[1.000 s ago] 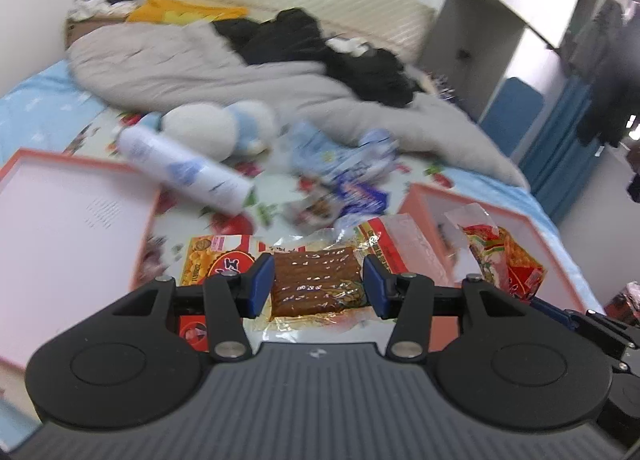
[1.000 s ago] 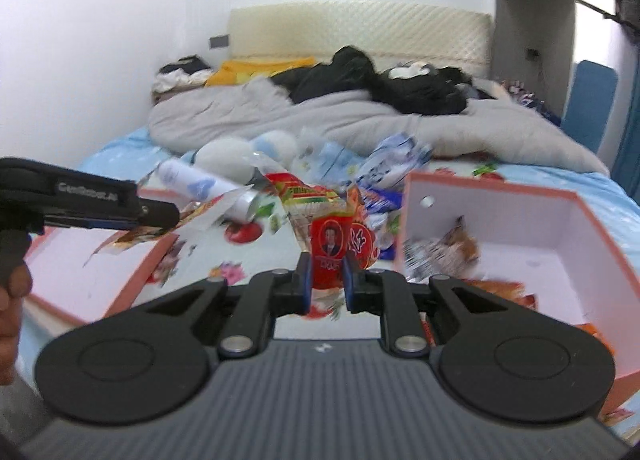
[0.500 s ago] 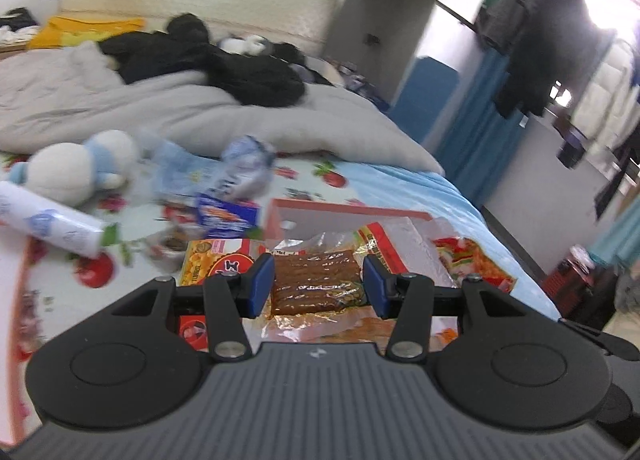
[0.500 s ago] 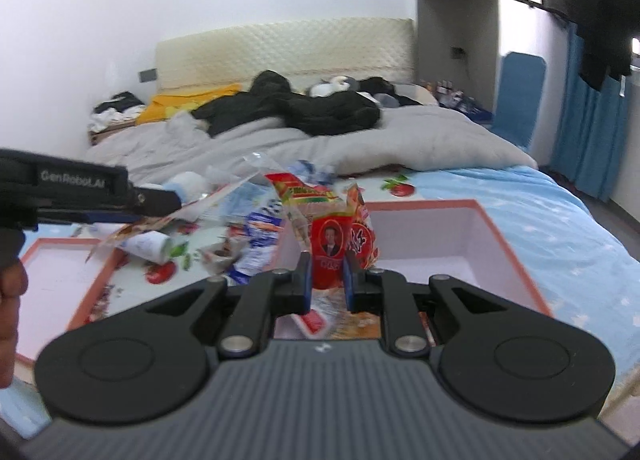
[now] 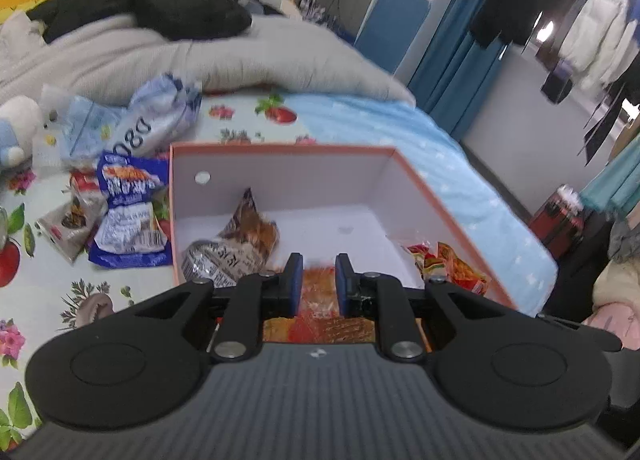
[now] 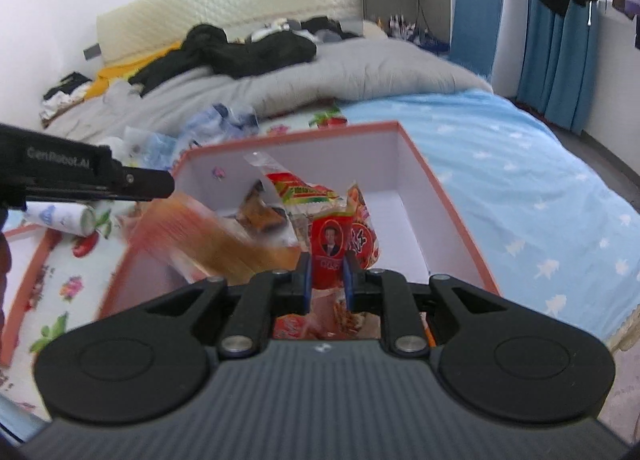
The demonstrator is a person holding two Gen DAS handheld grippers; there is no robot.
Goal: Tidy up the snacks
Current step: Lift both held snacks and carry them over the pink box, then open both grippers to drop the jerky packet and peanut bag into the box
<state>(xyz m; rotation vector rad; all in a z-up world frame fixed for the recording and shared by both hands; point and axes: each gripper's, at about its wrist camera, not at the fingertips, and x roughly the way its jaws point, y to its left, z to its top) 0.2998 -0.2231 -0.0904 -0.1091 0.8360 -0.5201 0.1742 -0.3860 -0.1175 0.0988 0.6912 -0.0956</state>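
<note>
An orange-rimmed white box (image 5: 280,147) lies open on the bed. My left gripper (image 5: 318,260) hangs over its near part, jaws narrow and closing. A blurred orange-brown sausage packet (image 5: 320,300) shows through the gap and below, loose from the pads. From the right wrist the same packet (image 6: 216,240) is a smear under the left gripper's tip (image 6: 152,183), over the box (image 6: 440,195). My right gripper (image 6: 326,260) is shut on a red snack packet (image 6: 328,244) with a portrait label, held above the box.
In the box lie a brown-silver packet (image 5: 236,244) and a red-orange packet (image 5: 448,264). Blue packets (image 5: 128,215) and a pale bag (image 5: 156,119) lie left of it. A grey duvet (image 5: 200,51) is behind, a white bottle (image 6: 60,215) and the lid (image 6: 24,280) at left.
Both grippers swung right, over the box. The left jaws, wide on the sausage packet before, have narrowed and the packet has slipped out below them. The right still holds the red packet.
</note>
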